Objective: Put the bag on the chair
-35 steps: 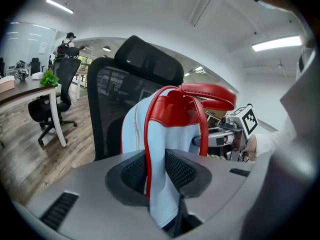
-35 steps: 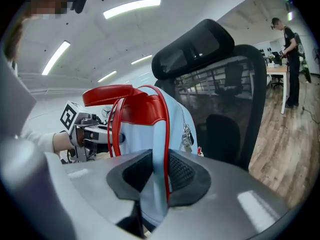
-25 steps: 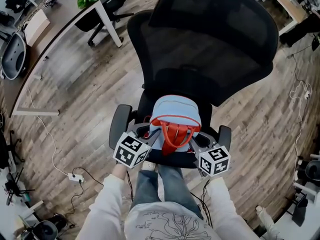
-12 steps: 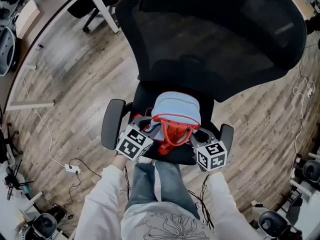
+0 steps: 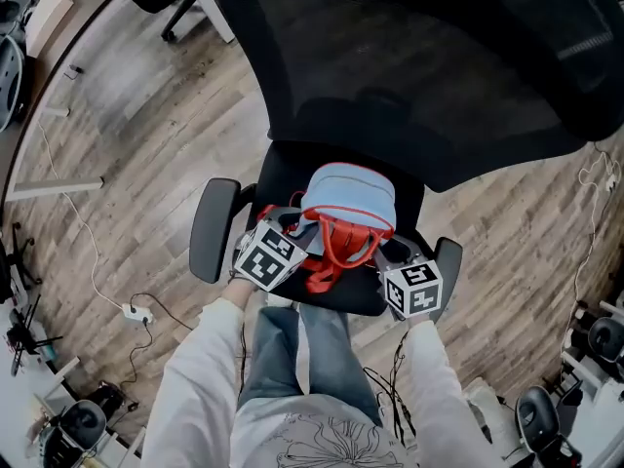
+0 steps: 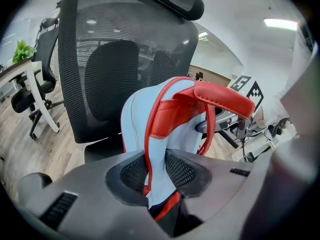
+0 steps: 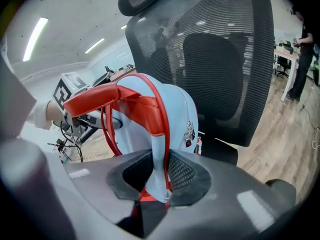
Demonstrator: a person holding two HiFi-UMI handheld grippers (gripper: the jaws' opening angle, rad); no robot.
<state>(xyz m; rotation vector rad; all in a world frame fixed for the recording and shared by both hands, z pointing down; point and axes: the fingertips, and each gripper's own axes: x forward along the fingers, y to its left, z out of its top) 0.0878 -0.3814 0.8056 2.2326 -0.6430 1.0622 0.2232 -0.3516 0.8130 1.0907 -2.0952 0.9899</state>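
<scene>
A light-blue bag (image 5: 346, 201) with red straps and trim stands over the seat of a black mesh office chair (image 5: 409, 76), just in front of its backrest. My left gripper (image 5: 292, 237) is shut on the bag's left side and my right gripper (image 5: 378, 252) is shut on its right side. In the left gripper view the blue fabric and red trim of the bag (image 6: 160, 129) are pinched between the pads. The right gripper view shows the bag (image 7: 165, 124) clamped the same way, with a red handle arching over it. Whether the bag's bottom touches the seat is hidden.
The chair's armrests (image 5: 213, 230) flank my grippers on both sides. A white desk leg (image 5: 210, 3) and another chair stand at the upper left. Cables and a power strip (image 5: 136, 312) lie on the wooden floor at the left.
Both grippers have sunk with the bag toward the seat. The chair's backrest now fills more of the top of the head view.
</scene>
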